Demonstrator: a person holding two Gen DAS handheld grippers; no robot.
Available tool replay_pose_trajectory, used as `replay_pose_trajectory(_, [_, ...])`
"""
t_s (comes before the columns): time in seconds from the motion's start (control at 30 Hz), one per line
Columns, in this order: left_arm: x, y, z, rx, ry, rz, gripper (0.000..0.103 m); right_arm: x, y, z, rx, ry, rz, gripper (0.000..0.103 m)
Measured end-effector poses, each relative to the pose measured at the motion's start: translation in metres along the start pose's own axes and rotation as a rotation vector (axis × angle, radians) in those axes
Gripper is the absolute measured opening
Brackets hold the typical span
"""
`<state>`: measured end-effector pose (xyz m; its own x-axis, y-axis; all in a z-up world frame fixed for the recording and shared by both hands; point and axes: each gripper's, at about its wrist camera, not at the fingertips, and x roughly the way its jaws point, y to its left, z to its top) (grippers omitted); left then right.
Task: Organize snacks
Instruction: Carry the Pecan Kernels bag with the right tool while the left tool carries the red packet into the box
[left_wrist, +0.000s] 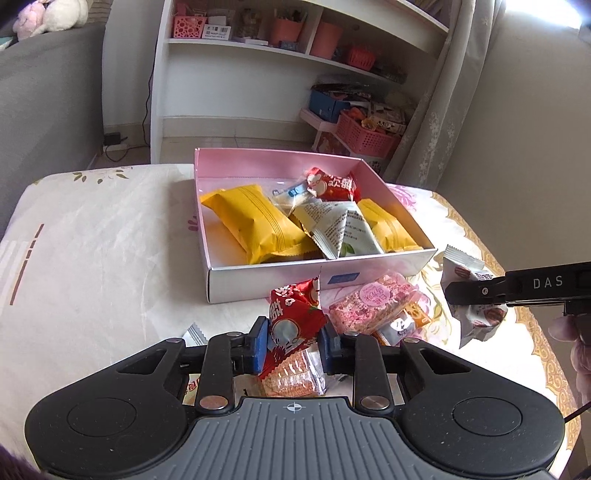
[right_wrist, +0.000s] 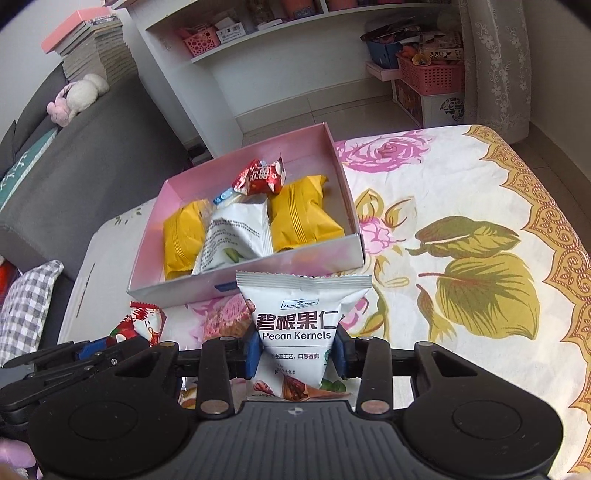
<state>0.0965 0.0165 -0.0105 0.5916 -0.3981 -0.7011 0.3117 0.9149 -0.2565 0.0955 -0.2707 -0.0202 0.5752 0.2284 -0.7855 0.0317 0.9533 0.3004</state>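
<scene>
A pink open box (left_wrist: 221, 280) (right_wrist: 332, 147) stands on the table and holds two yellow packets (left_wrist: 255, 221) (right_wrist: 303, 218), a white packet (left_wrist: 332, 229) (right_wrist: 236, 232) and a red packet (left_wrist: 332, 184) (right_wrist: 258, 177). My left gripper (left_wrist: 293, 341) is shut on a red snack packet (left_wrist: 291, 321), held in front of the box. My right gripper (right_wrist: 297, 354) is shut on a white pecan kernels packet (right_wrist: 303, 317) just before the box's near wall; it also shows in the left wrist view (left_wrist: 476, 314). A pink nougat packet (left_wrist: 369, 299) lies on the table.
The table carries a floral cloth (right_wrist: 461, 240). An orange-and-white small packet (left_wrist: 402, 325) lies by the nougat. A grey sofa (right_wrist: 92, 155) stands to the left, white shelves (left_wrist: 258, 92) and pink baskets (left_wrist: 365, 136) behind the table.
</scene>
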Motion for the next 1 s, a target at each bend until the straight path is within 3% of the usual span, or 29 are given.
replay_pose_trajectory(0.23, [-0.012,0.01,0.013,-0.066,-0.063,0.001,0.025,-0.003,0.0,0.024,0.078,-0.039,0.067,0.03])
replay_pose_trajectory(0.53, [-0.007,0.023,0.027,-0.143,-0.126,0.019,0.025,-0.006,-0.009,0.043,0.19,-0.127,0.092,0.03])
replay_pose_trajectory(1.0, [0.037,0.014,0.037,-0.189,-0.128,0.077,0.025,0.018,-0.021,0.05,0.219,-0.22,0.086,0.03])
